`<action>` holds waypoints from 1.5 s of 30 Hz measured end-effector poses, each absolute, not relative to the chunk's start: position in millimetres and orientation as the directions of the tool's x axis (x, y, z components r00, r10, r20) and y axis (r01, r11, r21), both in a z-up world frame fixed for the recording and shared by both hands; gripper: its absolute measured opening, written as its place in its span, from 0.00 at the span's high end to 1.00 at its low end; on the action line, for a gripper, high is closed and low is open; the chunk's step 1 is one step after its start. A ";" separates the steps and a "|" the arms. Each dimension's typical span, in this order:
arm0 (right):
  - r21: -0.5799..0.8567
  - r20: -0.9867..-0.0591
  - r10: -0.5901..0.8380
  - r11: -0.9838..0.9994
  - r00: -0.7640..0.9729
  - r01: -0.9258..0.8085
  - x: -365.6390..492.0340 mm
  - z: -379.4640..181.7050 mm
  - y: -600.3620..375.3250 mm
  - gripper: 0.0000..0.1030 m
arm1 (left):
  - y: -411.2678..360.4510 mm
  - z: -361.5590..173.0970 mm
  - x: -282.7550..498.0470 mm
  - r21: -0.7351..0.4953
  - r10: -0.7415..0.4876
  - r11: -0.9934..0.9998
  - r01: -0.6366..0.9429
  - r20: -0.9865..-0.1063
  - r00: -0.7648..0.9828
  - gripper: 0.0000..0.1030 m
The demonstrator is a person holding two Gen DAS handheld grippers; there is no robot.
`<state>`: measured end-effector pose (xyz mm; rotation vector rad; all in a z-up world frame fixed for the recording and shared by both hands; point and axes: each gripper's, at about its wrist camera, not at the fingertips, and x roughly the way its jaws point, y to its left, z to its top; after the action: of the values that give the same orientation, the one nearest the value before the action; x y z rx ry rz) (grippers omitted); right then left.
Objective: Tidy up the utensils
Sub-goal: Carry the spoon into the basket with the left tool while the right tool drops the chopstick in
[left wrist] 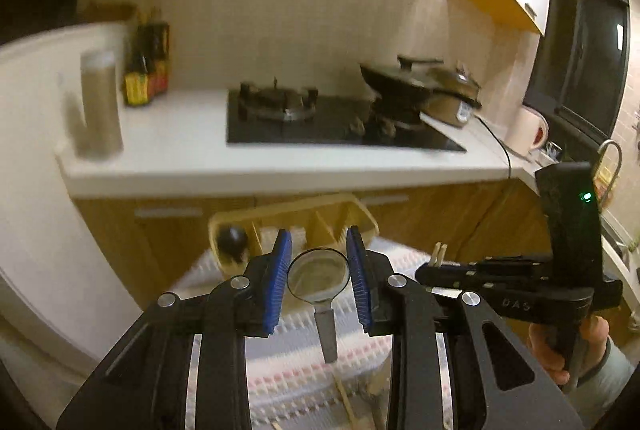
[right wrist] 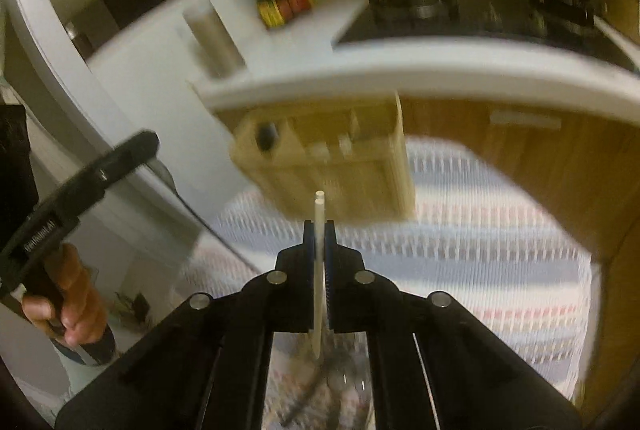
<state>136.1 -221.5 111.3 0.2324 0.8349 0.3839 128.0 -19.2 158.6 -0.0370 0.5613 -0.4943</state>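
- While the left tool [left wrist: 319, 272] hung with its blue-padded fingers [left wrist: 279, 284] spread wide and gripping nothing, a metal strainer [left wrist: 319, 272] showed between them, lying below on the striped cloth [left wrist: 296, 362] with its handle pointing back toward the camera.
- The right tool [right wrist: 319, 262] was clamped narrow on a pale chopstick [right wrist: 319, 270], which stood between the pads with its tip rising past the fingertips and its other end running back beneath the tool body.
- In the left wrist view the right tool [left wrist: 437, 257] reached in from the right, held in a hand [left wrist: 560, 346], with pale stick ends poking out at its tip.
- A tan utensil organizer [left wrist: 294, 226] with several divided slots stood at the far edge of the cloth-covered table; a dark round object [left wrist: 232, 238] sat in its leftmost slot.
- In the right wrist view the organizer [right wrist: 332, 166] was blurred, just beyond the chopstick tip.
- Behind it ran a white kitchen counter [left wrist: 180, 146] carrying a gas hob [left wrist: 320, 122], a dark wok [left wrist: 396, 82], sauce bottles [left wrist: 146, 70] and a tall cylindrical jar [left wrist: 100, 106].
- More thin wooden sticks [left wrist: 346, 398] lay on the cloth near the bottom of the left wrist view.
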 end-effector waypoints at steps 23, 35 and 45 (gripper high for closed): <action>0.146 -0.483 0.212 0.976 0.849 -0.161 215.9 208.3 -218.8 0.97 | -2.9 196.6 223.2 -0.086 -0.319 0.945 0.316 -0.453 0.832 0.74; 0.161 -0.617 0.212 0.977 0.758 -0.143 256.7 144.6 -215.0 0.97 | -1.5 131.2 256.5 -0.095 -0.312 0.945 0.314 -0.550 0.775 0.74; 0.232 -0.672 0.280 0.959 0.686 -0.164 246.0 129.8 -216.9 0.95 | 4.8 125.4 243.4 -0.138 -0.351 0.932 0.334 -0.569 0.744 0.64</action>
<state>246.0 -216.9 129.8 0.1579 0.7769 0.2499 243.4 4.8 125.4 -0.0275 0.6290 -0.3749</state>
